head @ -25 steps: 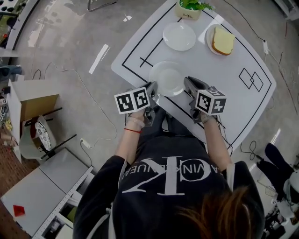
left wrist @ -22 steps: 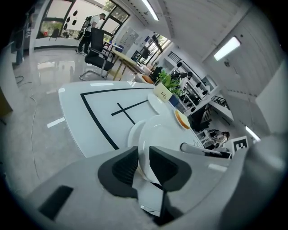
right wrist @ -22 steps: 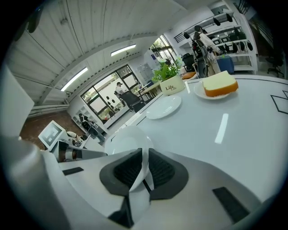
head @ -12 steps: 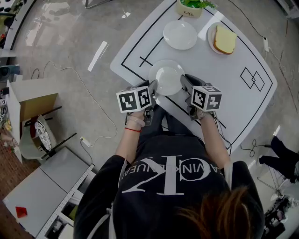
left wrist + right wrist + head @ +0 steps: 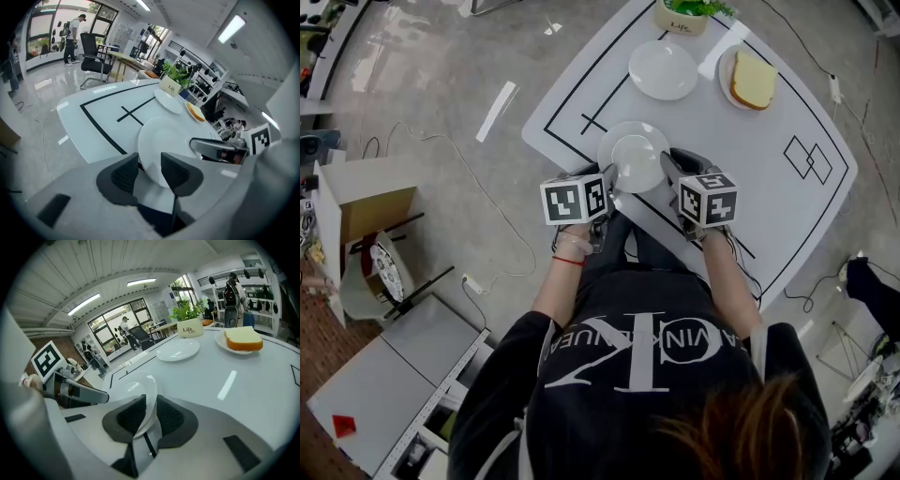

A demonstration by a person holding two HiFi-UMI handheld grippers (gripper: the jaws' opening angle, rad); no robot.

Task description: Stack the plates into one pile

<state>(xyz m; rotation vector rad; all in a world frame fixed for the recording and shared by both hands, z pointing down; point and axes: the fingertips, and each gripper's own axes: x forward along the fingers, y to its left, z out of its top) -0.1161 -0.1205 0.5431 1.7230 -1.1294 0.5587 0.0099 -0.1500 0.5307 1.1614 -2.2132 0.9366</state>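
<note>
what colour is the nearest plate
The plate is plain white, with no pattern. It shows best in the head view.

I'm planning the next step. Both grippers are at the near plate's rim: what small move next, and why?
Probably back both off the near plate: it looks set down on the table, and the left gripper and right gripper are opening around its rim.

Bright, even light falls from ceiling strips point(image 5: 84, 304), at 11 o'clock in the right gripper view; the floor point(image 5: 398, 42) glares at 10 o'clock in the head view. Both gripper views bulge toward black corners, and shadows are faint.
</note>
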